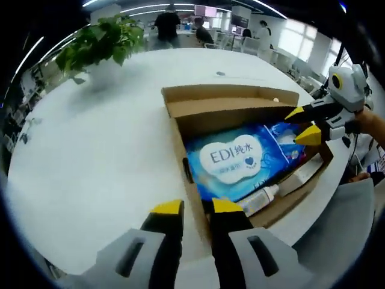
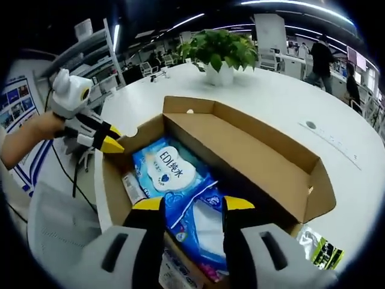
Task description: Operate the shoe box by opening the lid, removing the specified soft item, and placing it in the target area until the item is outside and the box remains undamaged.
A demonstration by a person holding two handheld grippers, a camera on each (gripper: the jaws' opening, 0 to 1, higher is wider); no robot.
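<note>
Your shoe box point(image 2: 240, 150) sits open on the white table point(image 1: 90, 156), with the blue wipes pack point(image 2: 171, 174) inside. Your right gripper point(image 2: 186, 205) hangs parted over its near end, at 6 o'clock; contact is hard to judge. Your left gripper point(image 1: 189, 208) straddles the box wall, jaws apart.

A white, rounded counter point(image 1: 90, 156) carries the things. An open cardboard shoe box point(image 1: 228, 99) sits on it near 1 curved edge, its lid folded back and standing up along the box's long side toward the counter's middle. A potted plant point(image 2: 219, 51) in a white pot stands well apart from the box, toward the far edge. A small crumpled wrapper point(image 2: 319, 250) lies on the counter just beside 1 corner of the box. A small round inset point(image 2: 310, 125) marks the counter's surface between box and far edge.
</note>
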